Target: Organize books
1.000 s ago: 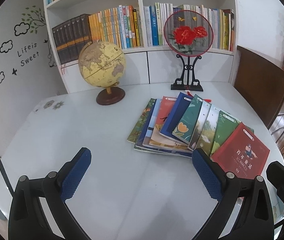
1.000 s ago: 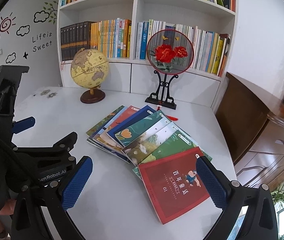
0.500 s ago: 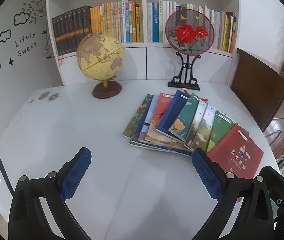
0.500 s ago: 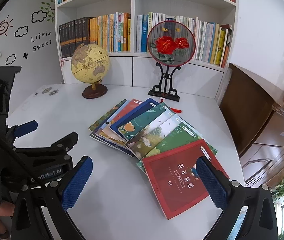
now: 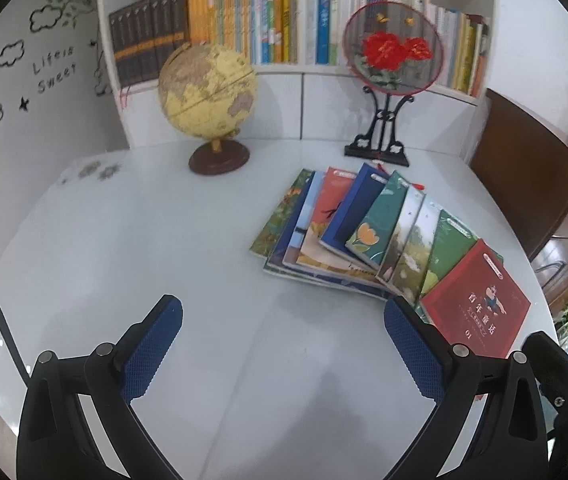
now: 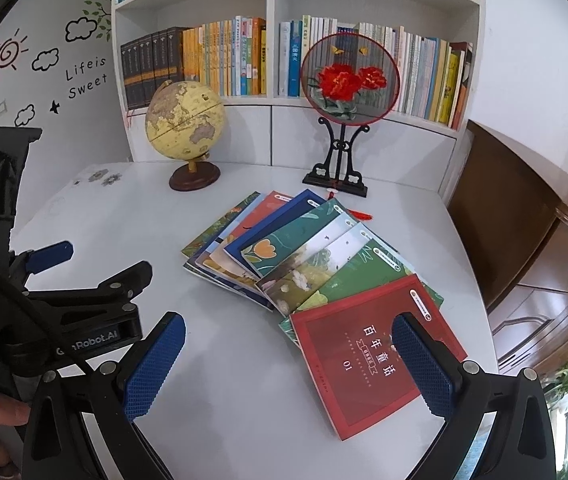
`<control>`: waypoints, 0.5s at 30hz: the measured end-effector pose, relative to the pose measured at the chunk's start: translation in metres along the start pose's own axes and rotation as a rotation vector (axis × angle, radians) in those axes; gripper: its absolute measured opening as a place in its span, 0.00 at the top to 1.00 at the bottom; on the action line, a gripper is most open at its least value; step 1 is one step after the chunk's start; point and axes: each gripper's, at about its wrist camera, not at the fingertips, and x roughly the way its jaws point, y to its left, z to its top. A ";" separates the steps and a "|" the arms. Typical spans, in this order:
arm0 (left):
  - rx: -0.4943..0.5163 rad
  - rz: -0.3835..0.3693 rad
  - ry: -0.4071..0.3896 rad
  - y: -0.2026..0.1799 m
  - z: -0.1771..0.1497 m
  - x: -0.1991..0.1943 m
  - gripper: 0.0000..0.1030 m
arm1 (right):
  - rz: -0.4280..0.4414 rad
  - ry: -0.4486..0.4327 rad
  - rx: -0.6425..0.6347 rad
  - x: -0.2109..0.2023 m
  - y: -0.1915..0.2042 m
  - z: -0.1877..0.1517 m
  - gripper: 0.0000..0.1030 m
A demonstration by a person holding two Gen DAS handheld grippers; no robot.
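I see a white bookcase (image 6: 272,136) along the back wall, its shelves packed with upright books. In front of it is the white table (image 5: 132,248) that I am working over. On the table's far side a yellow globe (image 6: 185,120) stands on a brown base, and to its right a round fan (image 6: 349,80) with red flowers sits on a black stand. A brown cabinet (image 6: 523,216) is off the table's right edge.

The books (image 6: 284,256) lie flat on the table, fanned out and overlapping, from a leafy cover at the left to a green one at the right. The red book (image 6: 347,344) lies on top at the near right end, its cover facing up.

My right gripper (image 6: 284,364) is spread wide and holds nothing; its right finger (image 6: 423,364) is over the red book, though I cannot tell if it touches. My left gripper (image 5: 284,348) is likewise spread wide and empty, over bare table just left of the books.
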 end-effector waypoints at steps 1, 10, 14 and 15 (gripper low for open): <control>-0.011 0.007 0.008 0.002 0.000 0.001 0.02 | 0.002 0.003 0.005 0.001 -0.001 0.000 0.00; -0.088 -0.007 0.010 0.016 -0.001 0.000 0.02 | 0.032 0.029 0.037 0.005 -0.007 -0.002 0.00; -0.116 -0.014 0.016 0.019 0.000 0.002 0.02 | 0.029 0.037 0.033 0.007 -0.007 -0.005 0.00; -0.124 -0.016 0.020 0.019 0.000 0.003 0.02 | 0.028 0.038 0.032 0.007 -0.008 -0.005 0.00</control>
